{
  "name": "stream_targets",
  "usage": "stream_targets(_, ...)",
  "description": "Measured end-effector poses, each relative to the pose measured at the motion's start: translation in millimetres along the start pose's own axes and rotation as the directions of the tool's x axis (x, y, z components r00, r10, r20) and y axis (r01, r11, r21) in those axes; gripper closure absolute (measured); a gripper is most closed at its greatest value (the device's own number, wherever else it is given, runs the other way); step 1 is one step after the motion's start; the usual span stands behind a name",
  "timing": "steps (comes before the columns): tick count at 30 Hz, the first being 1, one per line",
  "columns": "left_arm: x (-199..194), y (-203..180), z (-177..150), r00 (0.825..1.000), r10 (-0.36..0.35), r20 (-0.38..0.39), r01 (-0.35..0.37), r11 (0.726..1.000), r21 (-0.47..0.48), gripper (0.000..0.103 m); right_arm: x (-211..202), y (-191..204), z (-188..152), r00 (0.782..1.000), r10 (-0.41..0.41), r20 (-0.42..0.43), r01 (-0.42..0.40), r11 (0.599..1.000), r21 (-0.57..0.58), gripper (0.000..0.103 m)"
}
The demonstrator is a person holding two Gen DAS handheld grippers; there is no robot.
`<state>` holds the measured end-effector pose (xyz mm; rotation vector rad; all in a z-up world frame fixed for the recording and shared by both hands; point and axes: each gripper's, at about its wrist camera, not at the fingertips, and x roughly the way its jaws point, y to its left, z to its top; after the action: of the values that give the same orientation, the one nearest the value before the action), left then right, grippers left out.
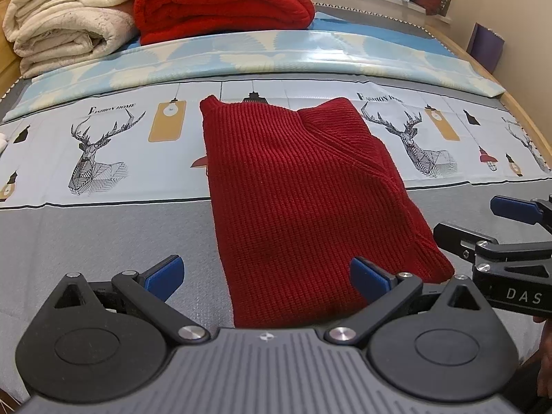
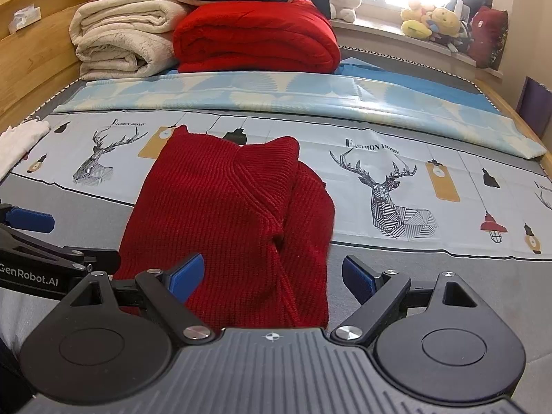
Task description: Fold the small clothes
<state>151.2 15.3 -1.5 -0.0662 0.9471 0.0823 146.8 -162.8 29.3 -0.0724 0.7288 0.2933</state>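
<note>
**Both tongs spread at the near hem of the red sweater**

The red knit sweater (image 1: 296, 186) lies on the bed (image 1: 103, 241), partly folded lengthwise into a long strip that runs from just in front of me to the far deer-print band of the sheet (image 1: 96, 145). Its right side is already turned in, with a sleeve or flap lying diagonally on top; in the right wrist view that side bulges into a loose ridge.

My left tongs (image 1: 267, 276) are spread wide, holding nothing, straddling the near left part of the hem. My right tongs (image 2: 272, 277) are spread too, empty, over the near right corner where the layers stack.

I judge the knit as soft, thick and fairly light, with a ribbed texture that should grip well between the blue pads (image 1: 165, 274). It will sag and stretch if lifted by a single layer, so I would pinch through all layers at the two near corners, keeping the tucked flap caught in the right-hand pinch, before carrying the hem toward the far end.

Folded blankets, cream (image 2: 120, 41) and red (image 2: 255, 34), sit well apart at the far end.
</note>
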Motion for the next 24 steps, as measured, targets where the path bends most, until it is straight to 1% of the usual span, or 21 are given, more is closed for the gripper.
stream_targets(24,-2.4,-1.3,2.4,1.0,-0.011,0.01,0.011,1.0,0.018,0.0,0.6,-0.6,-0.9,1.0,0.002,0.0,-0.002,1.0,-0.012,0.015)
